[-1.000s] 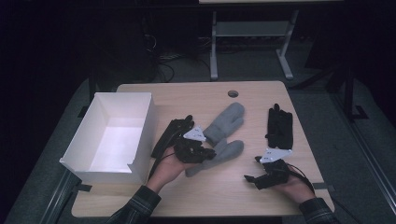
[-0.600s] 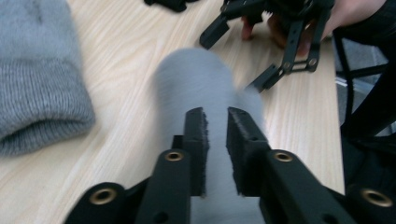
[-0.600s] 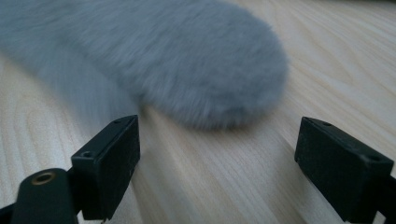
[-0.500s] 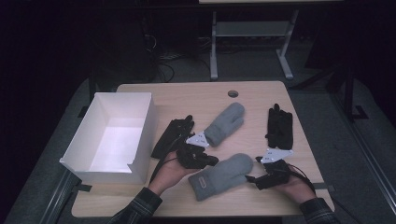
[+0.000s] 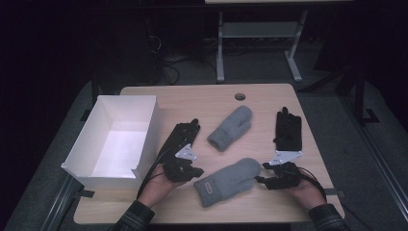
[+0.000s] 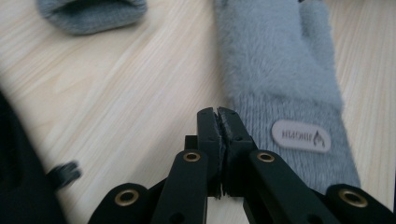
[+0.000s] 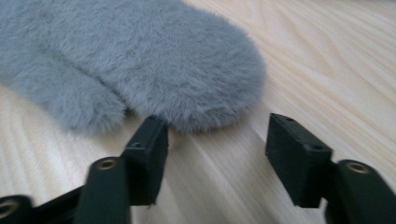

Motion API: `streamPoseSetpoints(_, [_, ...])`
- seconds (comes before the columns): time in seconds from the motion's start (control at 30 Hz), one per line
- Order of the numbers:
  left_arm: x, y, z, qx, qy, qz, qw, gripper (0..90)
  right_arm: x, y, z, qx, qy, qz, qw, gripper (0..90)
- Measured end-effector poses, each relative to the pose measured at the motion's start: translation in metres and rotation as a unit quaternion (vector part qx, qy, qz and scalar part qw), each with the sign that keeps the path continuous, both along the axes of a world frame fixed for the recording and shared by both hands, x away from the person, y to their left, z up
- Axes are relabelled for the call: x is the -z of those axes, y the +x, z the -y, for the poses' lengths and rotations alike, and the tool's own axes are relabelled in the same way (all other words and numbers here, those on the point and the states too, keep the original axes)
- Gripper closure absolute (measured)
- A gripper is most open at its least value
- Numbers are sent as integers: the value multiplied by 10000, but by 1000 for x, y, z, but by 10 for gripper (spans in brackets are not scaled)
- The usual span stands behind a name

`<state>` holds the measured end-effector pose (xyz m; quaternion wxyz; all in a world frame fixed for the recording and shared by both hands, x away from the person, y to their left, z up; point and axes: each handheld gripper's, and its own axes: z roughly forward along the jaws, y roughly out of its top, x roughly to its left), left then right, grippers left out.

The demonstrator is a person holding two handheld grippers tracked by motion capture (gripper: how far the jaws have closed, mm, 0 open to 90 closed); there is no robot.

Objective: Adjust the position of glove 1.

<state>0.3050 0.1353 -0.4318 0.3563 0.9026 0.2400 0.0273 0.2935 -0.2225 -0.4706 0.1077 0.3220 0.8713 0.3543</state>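
Your left gripper [image 5: 196, 172] had its two black jaws pressed together with nothing between them, its tip just beside the knitted cuff of the near fluffy grey mitten [image 5: 230, 180], which lay flat on the pale wooden worktop [image 5: 211, 98] between your two hands. In the left gripper view that cuff carried a small oval grey label [image 6: 300, 136] with raised lettering and a flame-like mark, seen upside down and too soft to read for certain. Your right gripper [image 7: 217, 140] stood partly open, its jaws having just been closing, with the mitten's rounded tip just ahead of them and bare wood between the pads. A second grey mitten [image 5: 231, 127] lay farther up the worktop, a black knitted glove [image 5: 287, 129] to its right, and a white open box [image 5: 120, 139] at the left.
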Motion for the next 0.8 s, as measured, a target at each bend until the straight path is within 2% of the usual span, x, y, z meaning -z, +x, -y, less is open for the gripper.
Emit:
streamPoseSetpoints(0.1, [-1, -1, -6, -36, 17, 60, 10000, 881, -5, -3, 2, -55, -70, -89, 9999, 553])
streamPoseSetpoints(0.13, [0, -3, -7, -107, -36, 30, 9999, 888, -8, -5, 4, -95, -9, -134, 9999, 658])
streamPoseSetpoints(0.2, [1, -4, -9, -101, 15, 14, 9999, 892, -13, -8, 7, -336, 162, -220, 9991, 846])
streamPoseSetpoints(0.23, [2, -4, -10, -91, 35, -17, 10000, 891, -15, -9, 7, -444, 259, -279, 9983, 900])
streamPoseSetpoints(0.3, [5, -5, -9, -75, 74, -65, 9999, 891, -16, -9, 4, -675, 397, -373, 9962, 900])
streamPoseSetpoints(0.33, [6, -5, -8, -50, 114, -100, 9999, 891, -12, -8, -2, -775, 355, -467, 9953, 900])
streamPoseSetpoints(0.4, [10, -4, -7, -9, 215, -141, 9997, 891, -11, -7, -5, -784, 321, -465, 9953, 900])
streamPoseSetpoints(0.67, [15, -6, 1, 92, 295, -220, 9993, 888, -10, 19, -24, -509, 252, -254, 9981, 900])
streamPoseSetpoints(0.8, [15, -5, 0, 54, 307, -199, 9993, 875, -9, 20, -26, -505, 206, -173, 9984, 900])
